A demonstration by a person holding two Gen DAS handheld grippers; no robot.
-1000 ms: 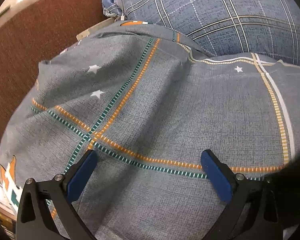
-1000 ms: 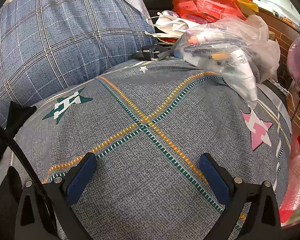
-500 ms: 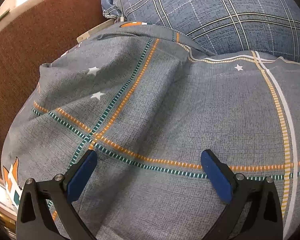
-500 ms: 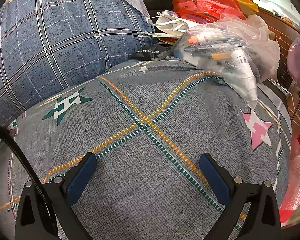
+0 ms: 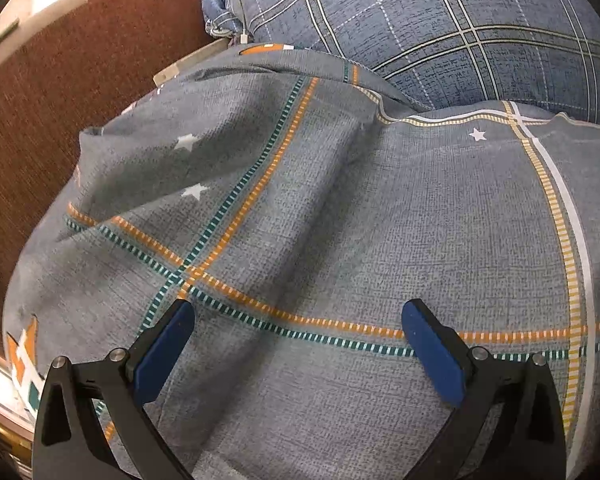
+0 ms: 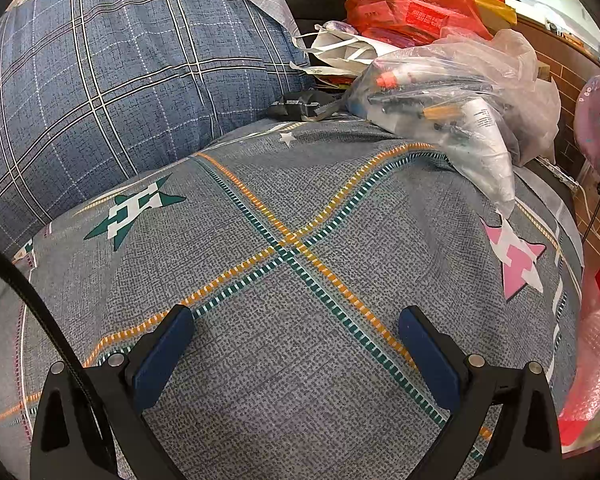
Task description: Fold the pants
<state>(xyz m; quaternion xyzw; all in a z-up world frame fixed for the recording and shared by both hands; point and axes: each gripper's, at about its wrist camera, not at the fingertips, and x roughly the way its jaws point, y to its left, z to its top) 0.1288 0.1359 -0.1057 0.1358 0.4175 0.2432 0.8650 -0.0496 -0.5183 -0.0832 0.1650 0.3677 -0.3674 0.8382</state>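
Observation:
No pants show in either view. My left gripper (image 5: 298, 316) is open and empty, its blue pads just above a grey bedsheet (image 5: 340, 220) with orange and teal stripes and small white stars. My right gripper (image 6: 296, 322) is open and empty above the same grey sheet (image 6: 300, 208), near where two striped lines cross.
A blue plaid pillow (image 5: 440, 28) lies at the far edge, also in the right wrist view (image 6: 100, 80). A clear plastic bag of items (image 6: 452, 96), red packages (image 6: 412, 12) and a black strap (image 6: 300, 104) lie far right. A brown wall (image 5: 60, 100) stands left. A black cable (image 6: 32, 300) crosses left.
A dark shape at the edge of both views one second ago has gone. The left wrist view has shifted slightly, showing more sheet on the right. Both grippers stay open.

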